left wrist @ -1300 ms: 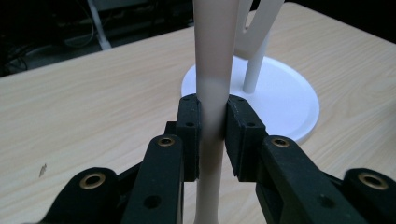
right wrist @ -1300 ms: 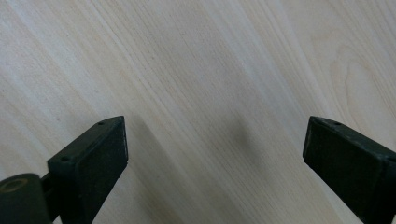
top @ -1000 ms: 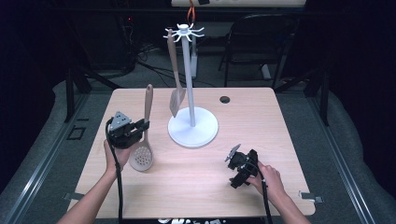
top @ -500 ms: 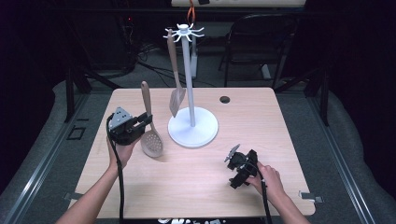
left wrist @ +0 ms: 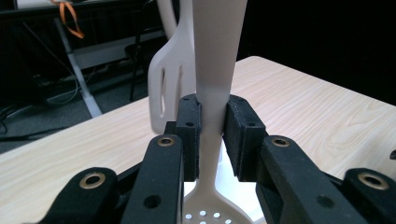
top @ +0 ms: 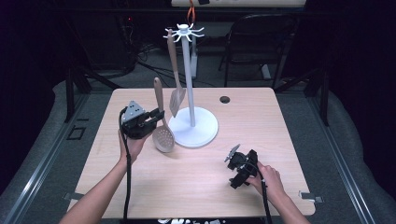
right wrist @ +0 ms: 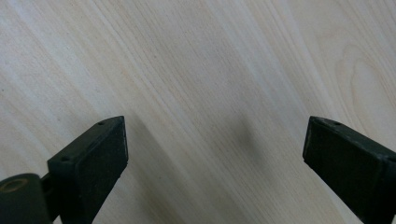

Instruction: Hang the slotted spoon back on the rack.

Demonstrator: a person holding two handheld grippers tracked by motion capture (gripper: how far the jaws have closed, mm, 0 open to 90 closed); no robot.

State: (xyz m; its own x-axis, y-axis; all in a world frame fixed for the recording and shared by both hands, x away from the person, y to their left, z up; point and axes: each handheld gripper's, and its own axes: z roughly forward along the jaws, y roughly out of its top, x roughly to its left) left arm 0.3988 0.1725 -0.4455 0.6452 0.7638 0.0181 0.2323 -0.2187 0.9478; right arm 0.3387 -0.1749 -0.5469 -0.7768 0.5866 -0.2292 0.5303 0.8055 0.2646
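The slotted spoon point(top: 160, 121) is clamped by its handle between the jaws of the left gripper point(top: 148, 119) and held nearly upright above the bench point(top: 261, 121), just beside the white rack point(top: 191, 93), where a spatula point(top: 175, 74) hangs. The right gripper point(top: 233, 175) rests on the bench, its jaws spread wide.

Matt beige plastic skimmer point(left wrist: 215, 70), pale wood-grain table point(top: 196, 182), matt black fingers point(right wrist: 88, 158)

A dark room surrounds the pale wooden worktop point(top: 280, 116), with a black chair point(top: 254, 46) at upper right and grey floor point(top: 348, 140) at both sides.
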